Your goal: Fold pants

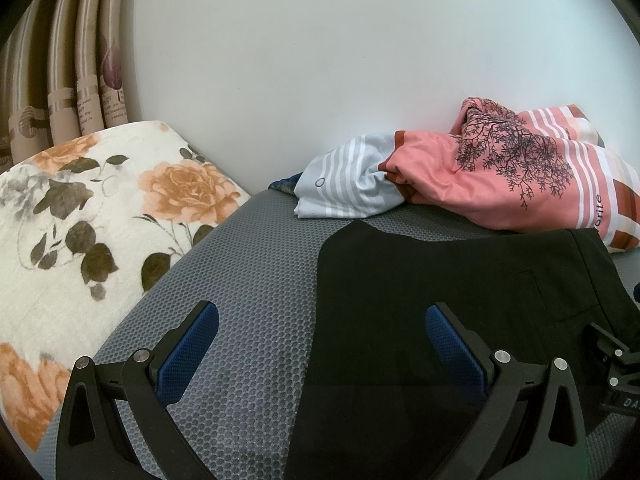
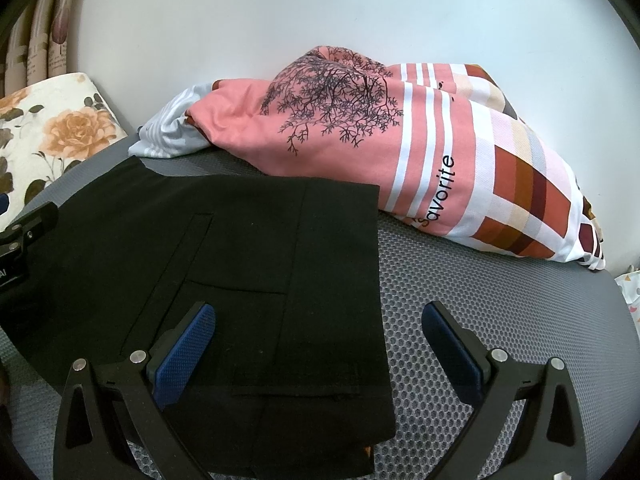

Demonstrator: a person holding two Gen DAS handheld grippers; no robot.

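1. Grey mesh mattress (image 1: 256,280) is seen below a white wall; black trousers (image 2: 248,264) lie flat on it, just in front of the pink tree-print pillow (image 2: 360,140).
2. Left gripper (image 1: 322,344) and right gripper (image 2: 320,344) are held wide apart, empty, above the trousers' edges.
3. Soft, light, limp cloth is judged; the waistband corners should be pinched.

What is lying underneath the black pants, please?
The black pants lie flat on a grey mesh mattress, which shows around them. Anything directly beneath the fabric is covered.
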